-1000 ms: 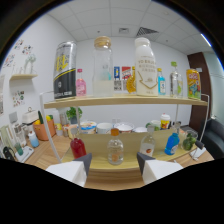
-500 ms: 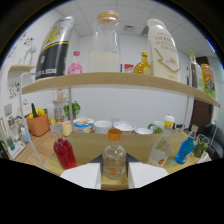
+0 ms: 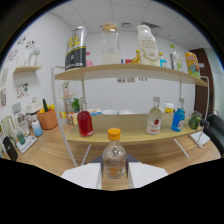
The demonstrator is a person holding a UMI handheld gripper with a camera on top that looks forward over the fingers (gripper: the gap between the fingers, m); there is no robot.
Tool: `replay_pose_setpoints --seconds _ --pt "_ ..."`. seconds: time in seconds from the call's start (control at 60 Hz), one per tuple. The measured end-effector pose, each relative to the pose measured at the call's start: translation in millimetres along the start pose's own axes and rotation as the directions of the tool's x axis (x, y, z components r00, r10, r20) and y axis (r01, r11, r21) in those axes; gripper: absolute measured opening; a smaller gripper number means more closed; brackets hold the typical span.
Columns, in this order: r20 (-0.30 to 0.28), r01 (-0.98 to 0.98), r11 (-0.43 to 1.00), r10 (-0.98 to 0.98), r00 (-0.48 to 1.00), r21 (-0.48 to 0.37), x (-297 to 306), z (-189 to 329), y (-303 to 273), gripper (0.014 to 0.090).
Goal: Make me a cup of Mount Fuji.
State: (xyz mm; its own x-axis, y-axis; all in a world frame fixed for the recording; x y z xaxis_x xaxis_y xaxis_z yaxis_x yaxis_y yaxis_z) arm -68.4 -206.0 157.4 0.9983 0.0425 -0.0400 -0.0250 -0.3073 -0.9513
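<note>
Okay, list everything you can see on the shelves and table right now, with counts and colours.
Small bottle: one, clear with an orange cap, between the fingers.
Round bottle: one, red, lower shelf, left.
Clear bottle: one, red label, lower shelf, right.
Blue bottle: one, lower shelf, beside the clear bottle.
Can: one, black and yellow, top shelf, left.
Glass jar: one, pale, top shelf, middle.
White jug: one, top shelf, right of the jar.
Plant pot: one, orange, table left of the shelves.
Hand-held gripper: one, white fingers either side of the small bottle; contact unclear.
</note>
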Motion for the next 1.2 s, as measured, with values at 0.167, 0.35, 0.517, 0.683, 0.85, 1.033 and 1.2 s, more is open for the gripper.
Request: replay_pose_setpoints --seconds 0.167,0.35,0.517,0.683,0.85,1.033,1.2 --pt "-0.004 -0.065 0.996 0.065 0.998 -0.055 3 -7 43 0.034" --pt "0.036 -0.463 0.88 0.469 0.882 -0.107 2 -8 58 0.0339" --pt "0.098 -0.825 0.547 0.837 0.539 -0.143 3 -7 43 0.0339" --pt "0.15 -0.96 0.216 0.97 0.19 -0.179 7 -3 27 0.0338" --pt "0.163 -0.961 -0.131 0.971 -0.173 -0.242 13 -3 20 0.0337" --pt "0.153 -0.918 -0.293 0.928 -0.341 -0.268 18 -2 24 0.0338" --pt "0.154 -0.94 -0.223 0.951 -0.268 -0.258 15 -6 21 0.0338"
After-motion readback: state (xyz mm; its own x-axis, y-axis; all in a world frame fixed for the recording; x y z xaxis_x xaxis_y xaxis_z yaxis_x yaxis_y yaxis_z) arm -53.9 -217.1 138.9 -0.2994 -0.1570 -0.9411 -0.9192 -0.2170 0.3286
